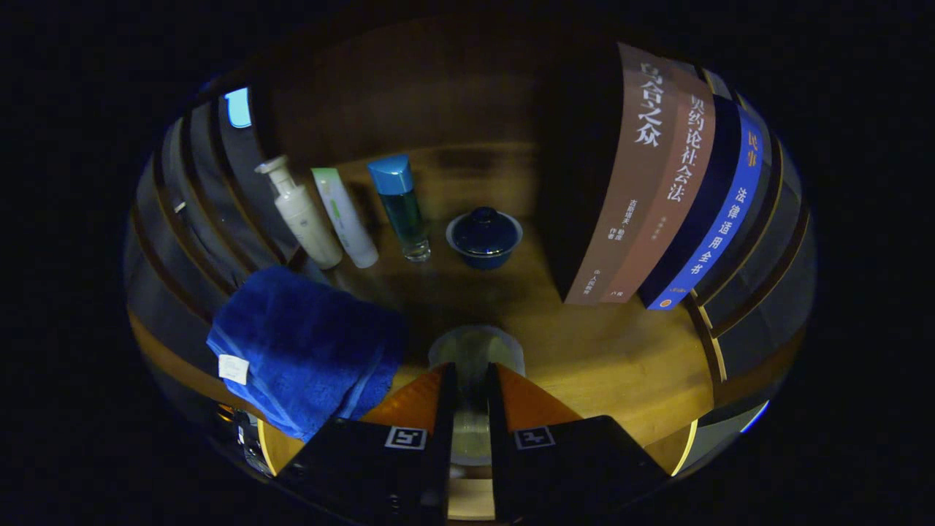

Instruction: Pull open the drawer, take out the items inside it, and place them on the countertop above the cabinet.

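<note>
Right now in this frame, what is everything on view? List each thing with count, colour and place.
pump bottle: 1, white, far left of the row at the back of the countertop
tube: 1, white with green, right of the pump bottle
glass bottle: 1, clear teal with blue cap, right of the tube
lidded bowl: 1, dark blue, right of the glass bottle
books: 3 spines readable, two brown, one blue, upright right of the bowl
towel: 1, blue, draped over the countertop edge, left of the fingers
countertop: 1, wooden
clear cup: 1, translucent, between the fingers
fingers: 2, closed on the cup
</note>
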